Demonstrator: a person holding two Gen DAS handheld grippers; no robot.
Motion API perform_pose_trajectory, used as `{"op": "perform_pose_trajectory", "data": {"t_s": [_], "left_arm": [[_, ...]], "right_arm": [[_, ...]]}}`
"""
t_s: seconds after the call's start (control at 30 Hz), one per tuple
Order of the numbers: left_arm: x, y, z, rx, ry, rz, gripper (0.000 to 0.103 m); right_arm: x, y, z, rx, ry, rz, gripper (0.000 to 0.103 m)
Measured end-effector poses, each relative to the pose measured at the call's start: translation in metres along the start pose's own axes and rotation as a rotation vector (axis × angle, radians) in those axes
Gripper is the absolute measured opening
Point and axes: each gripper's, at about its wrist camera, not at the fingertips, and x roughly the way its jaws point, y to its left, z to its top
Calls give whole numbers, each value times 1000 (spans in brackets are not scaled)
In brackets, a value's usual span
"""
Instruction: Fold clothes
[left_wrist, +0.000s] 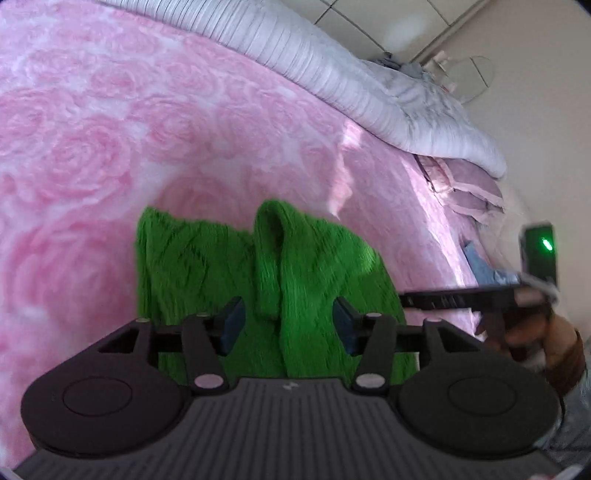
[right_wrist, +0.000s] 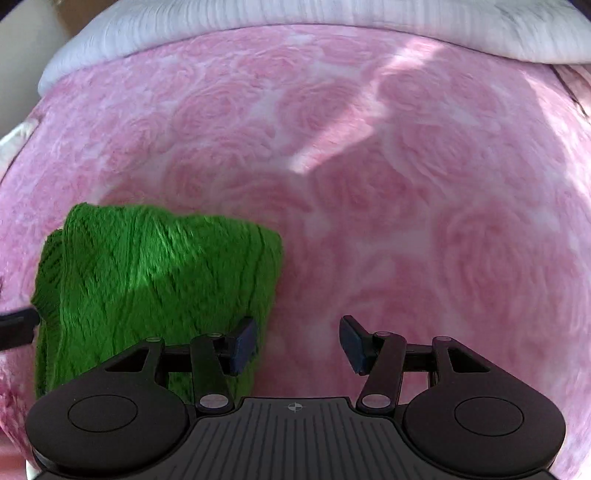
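- The left gripper (left_wrist: 289, 323) hangs over a green knitted garment (left_wrist: 266, 280), its jaws standing apart with nothing pressed between the blue pads (left_wrist: 232, 325)
- The garment lies bunched on a pink rose-patterned blanket (left_wrist: 110, 147), directly ahead of and beneath the left gripper; a raised ridge of knit runs up between the two fingers without touching either pad
- To the right of the left gripper, the other tool (left_wrist: 480, 299) shows blurred at the frame edge, carried by a hand (left_wrist: 528, 332) in a brown sleeve
- The right gripper (right_wrist: 298, 341) also has its jaws spread, gripping nothing; only bare blanket (right_wrist: 406, 203) shows between the fingers
- From the right wrist view, the garment (right_wrist: 155, 280) sits ahead and to the left of the right gripper, its near right edge passing just behind the left finger pad (right_wrist: 245, 345); whether they touch is unclear
- A white ribbed quilt (left_wrist: 332, 70) lies bunched along the far edge of the blanket, well ahead of both tools, and it shows in the right view too (right_wrist: 295, 14)
- Both views are smeared by motion blur
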Motion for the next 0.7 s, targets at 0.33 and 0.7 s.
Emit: {"op": "perform_pose_trajectory", "data": {"t_s": [0.33,0.7], "left_arm": [[17,11,3,-3,-23,-116,11],[-23,58,27,-72,-14,-46,11]], "right_arm": [[9,1,3,-2,-3,93,46],[13,63,21,-166,-8,172,43]]}}
